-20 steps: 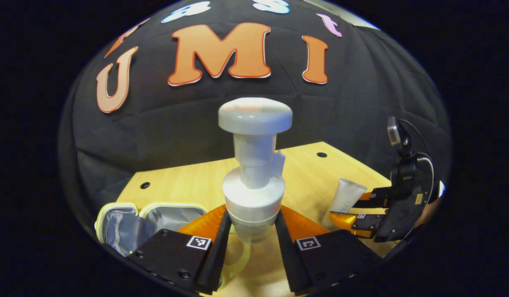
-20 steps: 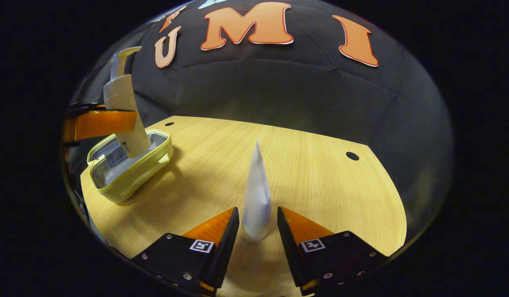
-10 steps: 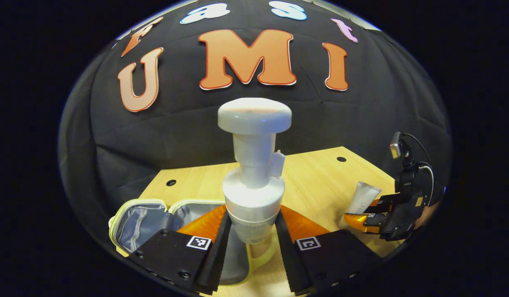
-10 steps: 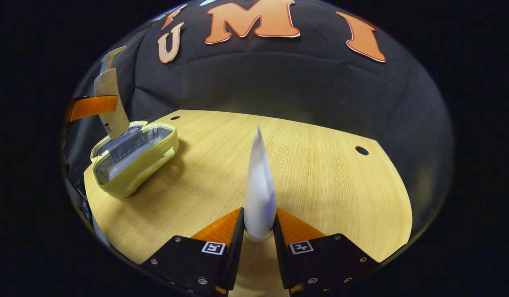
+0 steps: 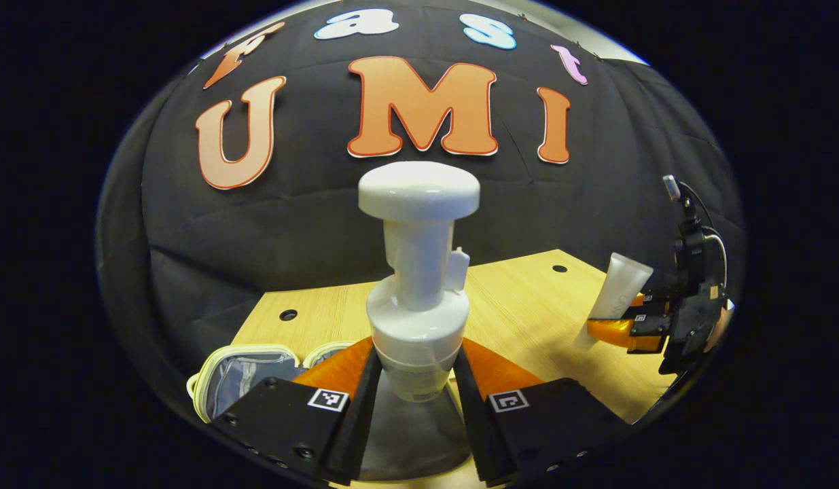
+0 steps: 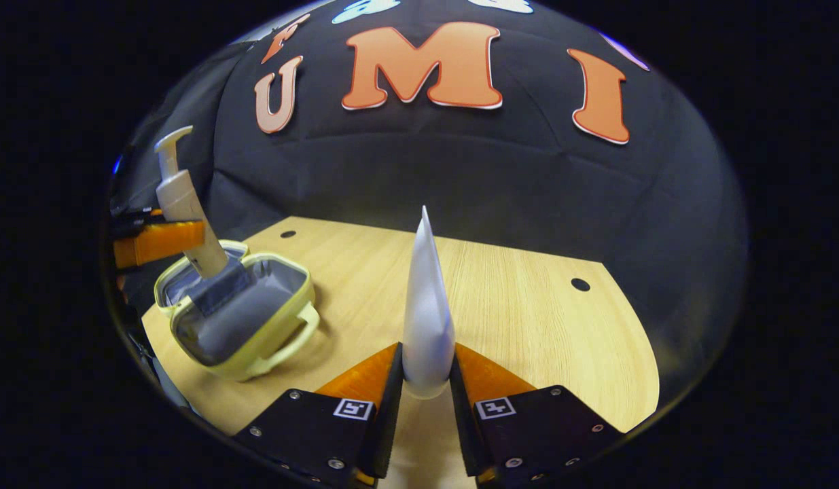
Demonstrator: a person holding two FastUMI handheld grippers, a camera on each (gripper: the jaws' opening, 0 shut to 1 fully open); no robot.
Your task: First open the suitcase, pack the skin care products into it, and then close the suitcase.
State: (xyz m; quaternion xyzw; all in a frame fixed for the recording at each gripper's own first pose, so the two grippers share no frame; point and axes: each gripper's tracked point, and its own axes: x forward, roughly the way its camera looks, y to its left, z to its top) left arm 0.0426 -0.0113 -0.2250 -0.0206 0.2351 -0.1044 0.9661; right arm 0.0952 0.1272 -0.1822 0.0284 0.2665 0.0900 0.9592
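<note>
In the left gripper view, the left hand-held gripper [image 5: 416, 380] pinches a white pump bottle [image 5: 417, 299] by its lower body, both fingers pressed against its sides. The bottle stands upright between them, its broad pump head uppermost. Directly beneath and behind the fingers lies the open suitcase [image 5: 239, 370], a small pale yellow case with a grey lining, its lid folded back to the left. It rests on the light wooden tabletop [image 5: 521, 319], near the front left corner. Farther off to the right, the right hand-held gripper [image 5: 626, 322] holds a white tube [image 5: 619, 292] that tilts up and to the left, off the tabletop.

In the right gripper view, the right hand-held gripper [image 6: 424, 380] is pressed onto the white tube [image 6: 426, 312] near its cap end, a finger on each side. The tube points away from the camera, its flat crimped end edge-on and farthest away. Beyond it to the left, the suitcase [image 6: 256, 339] lies open on the tabletop [image 6: 528, 326], with a looped handle on its near side. The pump bottle [image 6: 185, 204] leans over the case's far half, its base down inside the opening; whether it touches the lining cannot be told. The left hand-held gripper [image 6: 181, 241] grips it from the left edge. Two small dark holes mark the tabletop's far part.
</note>
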